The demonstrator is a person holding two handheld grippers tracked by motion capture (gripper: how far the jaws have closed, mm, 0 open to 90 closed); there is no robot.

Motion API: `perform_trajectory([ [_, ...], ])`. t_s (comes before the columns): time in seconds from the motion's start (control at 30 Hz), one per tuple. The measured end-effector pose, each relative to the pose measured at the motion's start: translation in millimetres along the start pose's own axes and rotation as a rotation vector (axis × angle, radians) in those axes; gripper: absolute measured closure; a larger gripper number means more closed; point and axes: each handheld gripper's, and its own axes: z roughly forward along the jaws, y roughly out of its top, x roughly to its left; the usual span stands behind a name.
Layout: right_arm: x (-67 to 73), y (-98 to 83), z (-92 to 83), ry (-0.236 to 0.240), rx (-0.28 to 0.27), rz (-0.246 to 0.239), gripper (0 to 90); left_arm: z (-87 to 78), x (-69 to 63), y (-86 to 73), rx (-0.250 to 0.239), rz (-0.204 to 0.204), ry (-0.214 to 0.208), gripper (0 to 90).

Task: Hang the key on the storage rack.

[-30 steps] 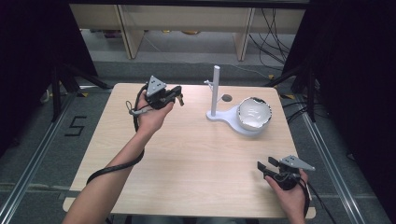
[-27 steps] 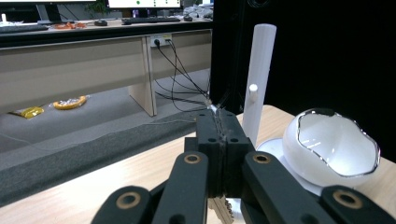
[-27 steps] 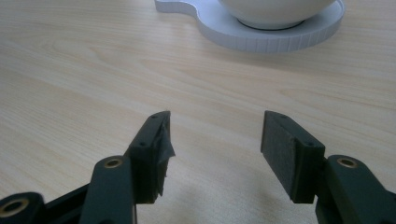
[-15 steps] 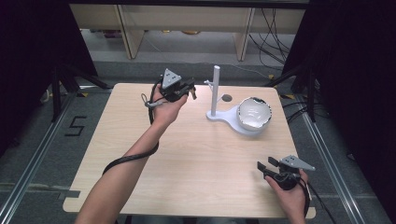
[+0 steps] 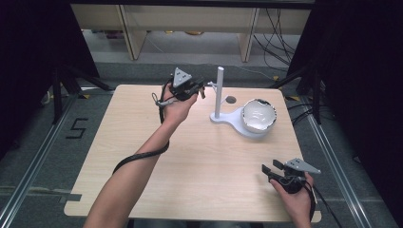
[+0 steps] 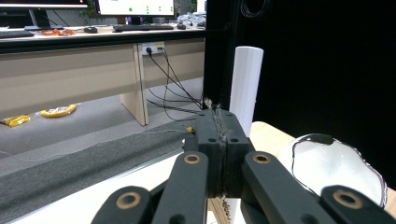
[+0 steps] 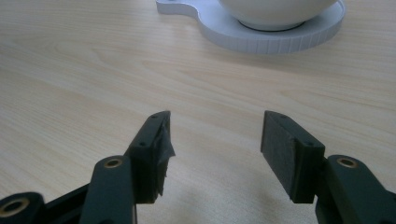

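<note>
The one piece of writing that can be read is a black "5" (image 5: 77,128) marked on the grey floor, left of the desk (image 5: 142,185). No brand or label can be made out on the things on the desk.

Count: one light wooden desk, two grippers, one white stand (image 5: 219,92), one white bowl (image 5: 259,115).

The stand is an upright white post on a flat white base at the far right part of the desk; the bowl sits on the round end of that base, just right of the post. The bowl has a thin dark line along its rim.

The left gripper (image 5: 199,88) is held above the far middle of the desk, just left of the post and near its top, apart from it as far as can be told. Its fingers (image 6: 217,140) are pressed together with nothing between them; in the left gripper view the post rises right behind them and the bowl lies at the lower right.

The right gripper (image 5: 271,167) rests at the near right corner of the desk, well apart from the stand. Its fingers (image 7: 154,140) are spread with only bare desk between them, pointing toward the base and bowl.
</note>
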Motion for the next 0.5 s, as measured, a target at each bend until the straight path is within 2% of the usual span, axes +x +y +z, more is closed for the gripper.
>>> perform_trajectory([
  [0.07, -0.3, 0.0, 0.2, -0.003, 0.003, -0.001, 43.9, 0.8, -0.7, -0.5, 0.004, 0.002, -0.003, 89.0],
  [0.1, 0.5, 0.1, -0.3, 0.014, -0.003, 0.014, 44.0, 1.5, -1.2, -0.4, 0.003, 0.002, -0.001, 89.0],
  [0.2, -0.1, -0.1, 0.2, -0.006, 0.001, -0.004, 43.9, 3.3, -0.9, 1.4, -0.002, -0.004, 0.002, 89.1],
  [0.33, 0.5, 0.1, -0.2, 0.008, -0.001, 0.005, 43.9, 6.1, -2.9, 4.3, -0.003, -0.005, 0.004, 89.1],
  [0.5, -0.2, 0.0, 0.1, 0.001, 0.001, -0.002, 43.9, 10.5, -5.4, 6.2, -0.007, -0.006, 0.003, 89.0],
])
